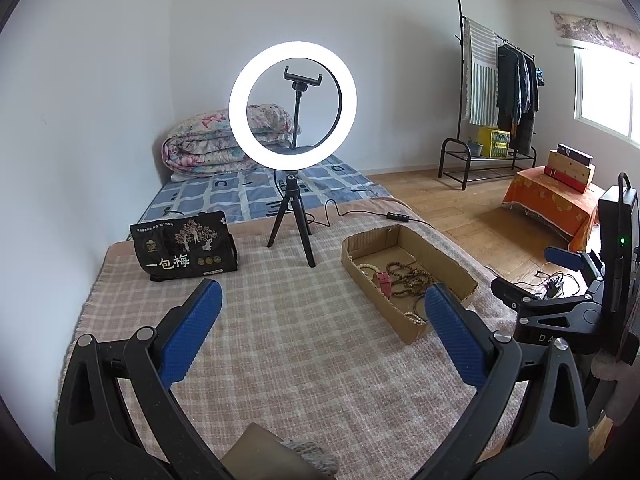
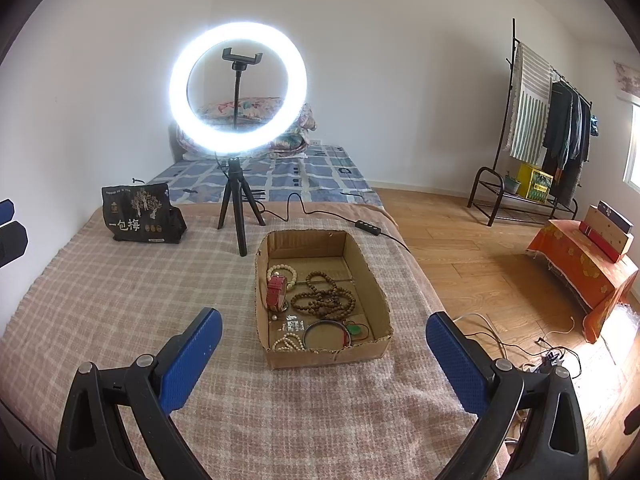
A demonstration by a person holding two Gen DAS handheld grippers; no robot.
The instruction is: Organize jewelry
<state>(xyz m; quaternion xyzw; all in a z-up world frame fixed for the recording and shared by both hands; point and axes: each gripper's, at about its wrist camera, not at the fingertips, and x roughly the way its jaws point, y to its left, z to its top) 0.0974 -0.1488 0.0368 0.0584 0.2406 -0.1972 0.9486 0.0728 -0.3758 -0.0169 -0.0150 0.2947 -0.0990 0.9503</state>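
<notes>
Both grippers, left gripper and right gripper, gape wide before cardboard box holding bead strands, red watch.

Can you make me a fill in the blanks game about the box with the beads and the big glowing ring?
1. The jewelry lies inside a shallow ____ box.
2. The ring light stands on a small black ____.
3. The watch in the box has a ____ strap.
4. Both the left hand-held gripper and the right hand-held gripper are ____ and hold nothing.

Missing words: cardboard; tripod; red; open
</notes>
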